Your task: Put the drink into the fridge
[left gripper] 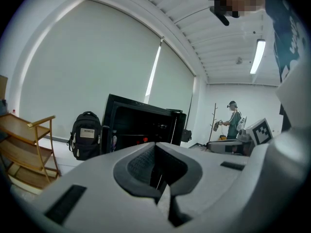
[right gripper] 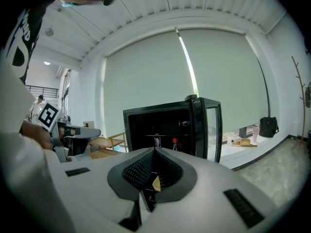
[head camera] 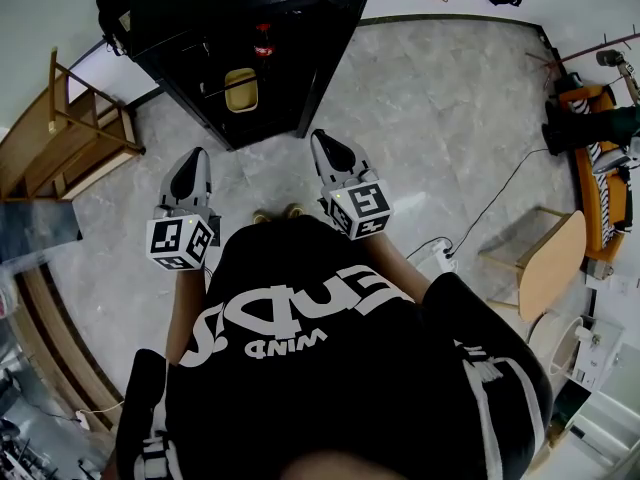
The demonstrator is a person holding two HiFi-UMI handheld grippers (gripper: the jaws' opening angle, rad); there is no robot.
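The black fridge stands in front of me with its glass door swung open to the right. Inside it a red-capped bottle stands on a shelf, and a yellow container sits lower down. The right gripper view shows the same bottle in the dark interior. My left gripper and right gripper are held side by side at waist height, pointing at the fridge and short of it. Both have their jaws together with nothing between them: left gripper, right gripper.
A wooden shelf rack stands left of the fridge, with a black backpack beside it. A cable and power strip lie on the floor to the right, near a wooden chair. Another person stands far off.
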